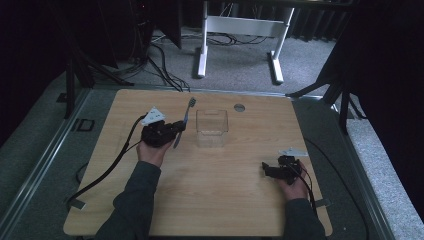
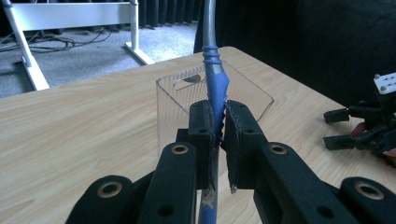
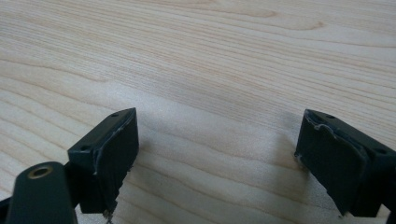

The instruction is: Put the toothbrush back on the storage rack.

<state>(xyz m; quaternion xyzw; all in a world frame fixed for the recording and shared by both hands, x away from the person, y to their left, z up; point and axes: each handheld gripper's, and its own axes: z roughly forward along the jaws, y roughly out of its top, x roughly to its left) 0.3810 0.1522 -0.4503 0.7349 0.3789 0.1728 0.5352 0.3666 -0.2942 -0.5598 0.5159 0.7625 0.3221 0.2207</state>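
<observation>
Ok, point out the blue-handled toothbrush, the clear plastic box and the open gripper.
Blue-handled toothbrush [image 2: 217, 91]: left gripper view, ribbed handle above the jaws.
Clear plastic box [image 1: 212, 132]: high view, front wall.
Right gripper [image 3: 217, 156]: right gripper view, gap midway between its jaws.

Toothbrush partly out of frame
Toothbrush [image 2: 215, 88] head is cut off by the top edge in the left gripper view; lower handle sits hidden between the jaws.
</observation>
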